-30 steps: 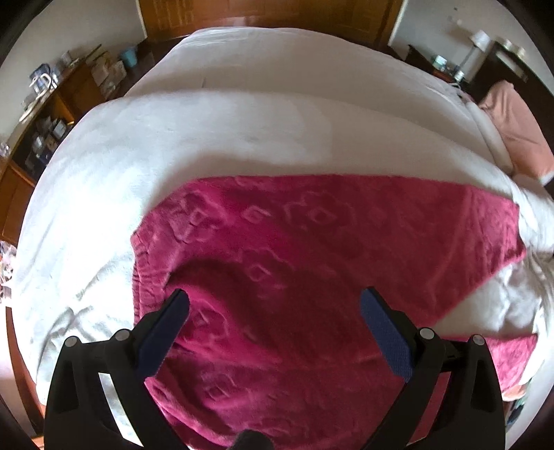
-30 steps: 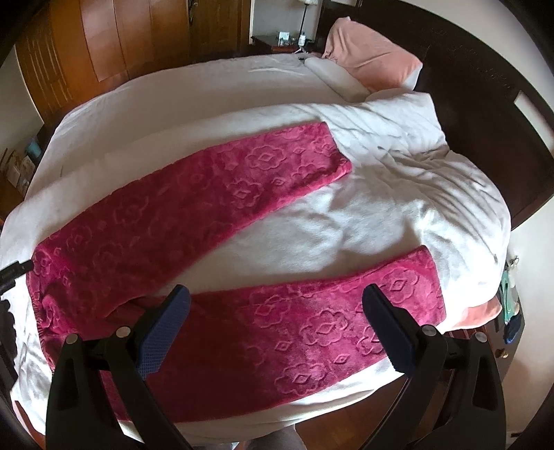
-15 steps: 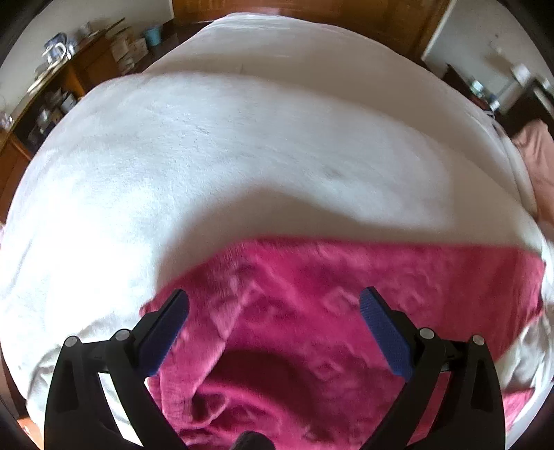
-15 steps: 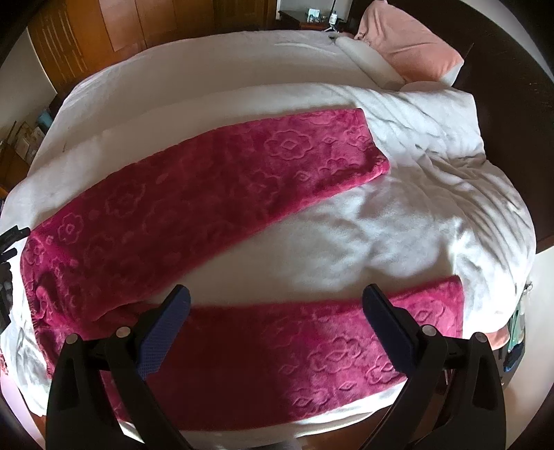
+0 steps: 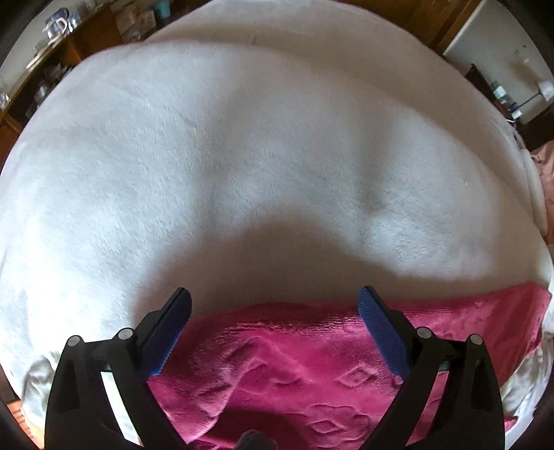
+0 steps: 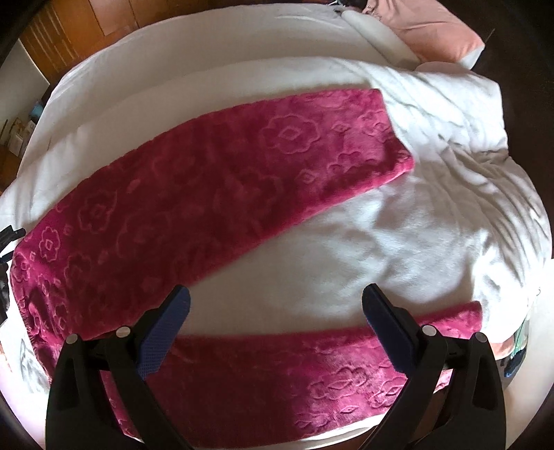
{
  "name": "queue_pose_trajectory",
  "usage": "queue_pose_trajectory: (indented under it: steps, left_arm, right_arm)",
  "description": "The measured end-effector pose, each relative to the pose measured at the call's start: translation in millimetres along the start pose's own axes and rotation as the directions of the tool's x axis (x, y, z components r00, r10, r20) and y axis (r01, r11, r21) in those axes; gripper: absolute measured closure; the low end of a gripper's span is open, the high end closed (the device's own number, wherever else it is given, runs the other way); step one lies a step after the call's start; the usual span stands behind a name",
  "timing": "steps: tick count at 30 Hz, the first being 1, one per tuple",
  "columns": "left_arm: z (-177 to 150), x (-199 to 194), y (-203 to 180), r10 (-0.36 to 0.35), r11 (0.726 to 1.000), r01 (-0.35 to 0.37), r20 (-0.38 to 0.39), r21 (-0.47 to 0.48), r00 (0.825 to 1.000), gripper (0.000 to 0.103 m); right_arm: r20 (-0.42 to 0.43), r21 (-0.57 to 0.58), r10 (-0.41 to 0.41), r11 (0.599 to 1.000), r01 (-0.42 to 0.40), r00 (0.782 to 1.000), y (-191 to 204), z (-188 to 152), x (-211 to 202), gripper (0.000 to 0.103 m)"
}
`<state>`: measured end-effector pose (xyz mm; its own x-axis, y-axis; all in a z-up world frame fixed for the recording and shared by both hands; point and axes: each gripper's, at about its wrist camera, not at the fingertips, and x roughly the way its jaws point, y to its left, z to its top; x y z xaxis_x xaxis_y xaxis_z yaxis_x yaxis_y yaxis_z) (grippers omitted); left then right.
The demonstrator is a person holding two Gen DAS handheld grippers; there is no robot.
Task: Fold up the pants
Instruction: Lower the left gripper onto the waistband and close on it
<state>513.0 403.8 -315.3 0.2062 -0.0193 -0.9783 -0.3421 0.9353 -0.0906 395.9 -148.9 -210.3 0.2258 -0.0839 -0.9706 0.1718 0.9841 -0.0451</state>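
Item: fleece pants (image 6: 214, 180), magenta, embossed with flower and diamond motifs. Location: spread flat on the bed, legs splayed in a V. In the right wrist view the far leg (image 6: 277, 152) runs from the waist at 9 o'clock up to its cuff at 2 o'clock; the near leg (image 6: 311, 367) lies along the bed's front edge, cuff at 3 o'clock. No fold is made yet.

Handling, as judged: plush, thick pile, soft and limp, light to moderate in weight. It should drape and sag when lifted, not hold a crease sharply, and cling somewhat to the fuzzy blanket. Not fragile, not slippery. Best holds: the near leg at its cuff and at the waistband corner, pinching both layers, so the leg can be carried over onto the far one.

Left tool (image 5: 273, 308): released, blue pads wide apart, empty, poised at the upper edge of the pants at the waist end.

Right tool (image 6: 275, 308): released, wide apart, empty, hovering over bare blanket between the legs, just above the near leg.

Surroundings: white fleece blanket (image 6: 398, 242) covering the bed, rumpled at 2 o'clock; pink pillow (image 6: 432, 31) at 1 o'clock; wooden wardrobe (image 6: 86, 31) at 11 o'clock.
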Motion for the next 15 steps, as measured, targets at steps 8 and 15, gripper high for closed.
queue_pose_trajectory:
  steps: [8,15]
  left_arm:
    - [2.3,-5.3,-4.8,0.047,0.996,-0.053,-0.077,-0.071,0.996,0.020]
    - [-15.2,-14.0,-8.9,0.042,0.997,-0.049,-0.106,-0.064,0.993,0.020]
  right_arm:
    - [-0.027,-0.009,0.034,0.999,-0.034,0.999,7.1,15.5,21.2,0.003]
    - [-0.036,0.009,0.043,0.999,-0.043,0.998,-5.3,27.7,37.8,0.003]
